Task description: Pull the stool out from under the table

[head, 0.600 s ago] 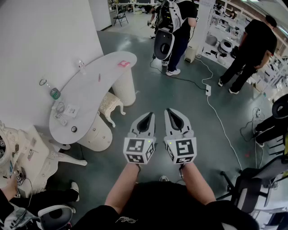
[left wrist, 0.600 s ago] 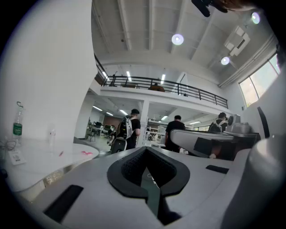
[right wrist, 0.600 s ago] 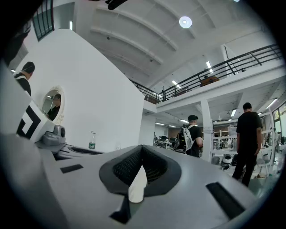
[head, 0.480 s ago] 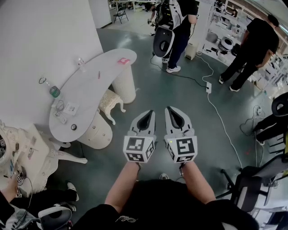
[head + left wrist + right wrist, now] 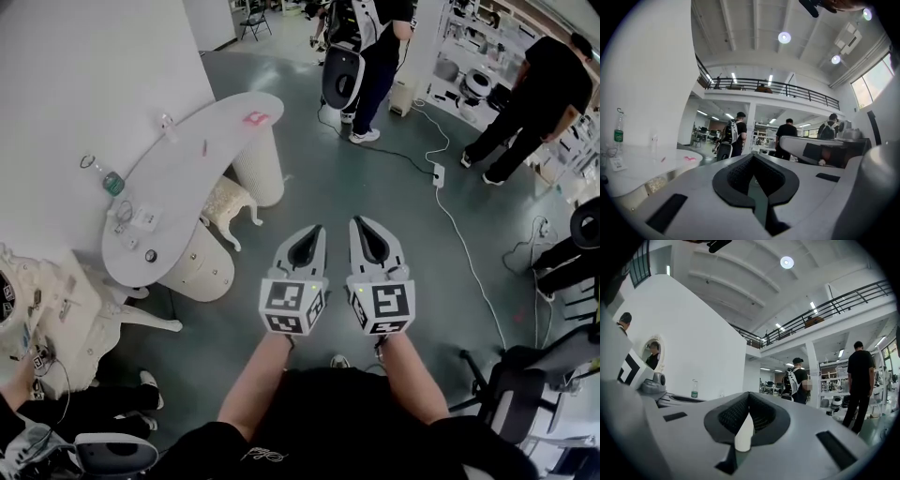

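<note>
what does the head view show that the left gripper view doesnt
Only the head view: the stool partly under the table, the person's forearms and the floor cable. Only the left gripper view: the ceiling lights and the balcony railing; under the table's edge it gives just an unclear textured patch. Both: the table, the bottle, standing people, and the left gripper, fingers shut and empty.

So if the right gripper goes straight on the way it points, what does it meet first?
Nothing close by: the right gripper has open floor ahead. Farther on, the ribbed table leg shows in line just beyond its jaws. It is likely first, though depth is unclear.
</note>
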